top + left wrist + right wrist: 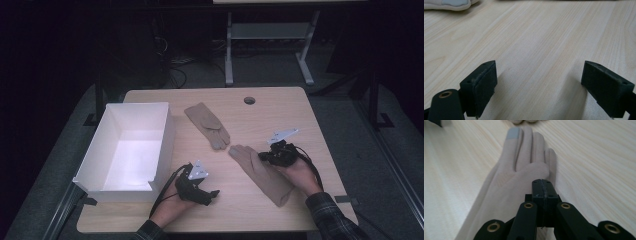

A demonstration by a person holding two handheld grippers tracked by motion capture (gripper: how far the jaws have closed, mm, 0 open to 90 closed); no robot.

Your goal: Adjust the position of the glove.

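I work at a pale wooden table (280, 210), and I place everything from the white box (131, 150) that stands open-topped on its left part.

The near glove (260, 172) lies flat on the table well to the right of the box. Its long axis runs on a slant: the fingertips point up and toward the box, the cuff points away from it toward the table's near right corner. In the right gripper view the glove (519, 172) stretches straight away from me, fingers together and pointing ahead, with a grey patch on the tip of one finger.

My right gripper (265, 157) sits over the palm of this glove, on the side of it farther from the box. Its jaws are pressed together, pad against pad, just above the fabric near the thumb. I cannot tell whether any cloth is pinched between them; it looks as if none is.

The far glove (207, 125) lies just to the right of the box's far corner. Its fingers point down and away from the box, so its fingertips nearly meet those of the near glove, a small gap between them.

My left gripper (212, 194) rests low near the box's near right corner, pointing away from the box. Its jaws stand wide apart with bare wood between them (539, 82), holding nothing.
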